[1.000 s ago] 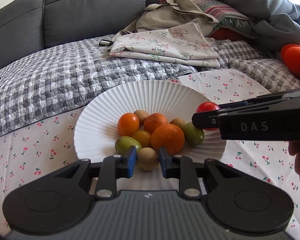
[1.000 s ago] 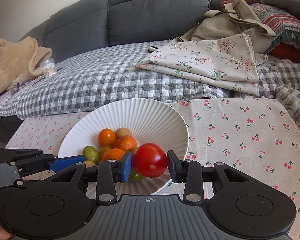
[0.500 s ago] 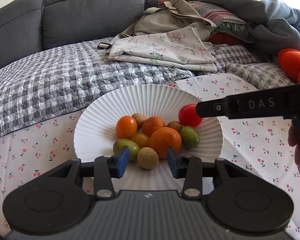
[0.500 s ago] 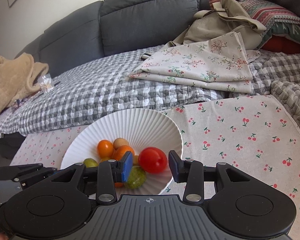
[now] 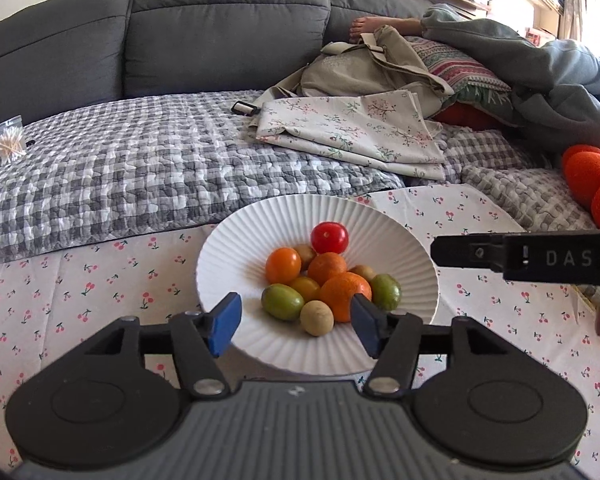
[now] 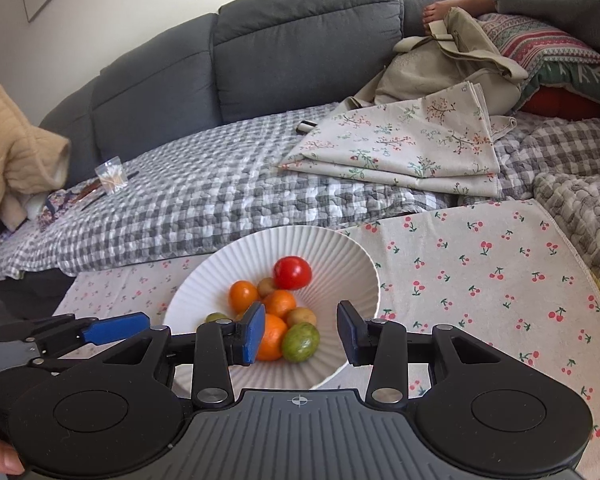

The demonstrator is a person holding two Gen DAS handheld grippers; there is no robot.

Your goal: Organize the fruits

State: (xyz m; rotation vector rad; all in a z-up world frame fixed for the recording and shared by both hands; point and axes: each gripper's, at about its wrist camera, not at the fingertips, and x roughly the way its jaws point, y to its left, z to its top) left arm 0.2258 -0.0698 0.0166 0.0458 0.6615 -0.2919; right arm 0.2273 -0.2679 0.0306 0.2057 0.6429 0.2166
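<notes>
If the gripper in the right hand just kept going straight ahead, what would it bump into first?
Probably the fruit in the white bowl: the open right gripper points at the green fruit and orange, though depth is hard to judge.

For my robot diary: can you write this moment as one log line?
left gripper: open, empty | right gripper: open, empty | red tomato: in white bowl | other fruits: in bowl

The white letters "DAS" are printed on the black side of the right hand-held gripper [image 5: 452, 254]; no other text is legible.
</notes>
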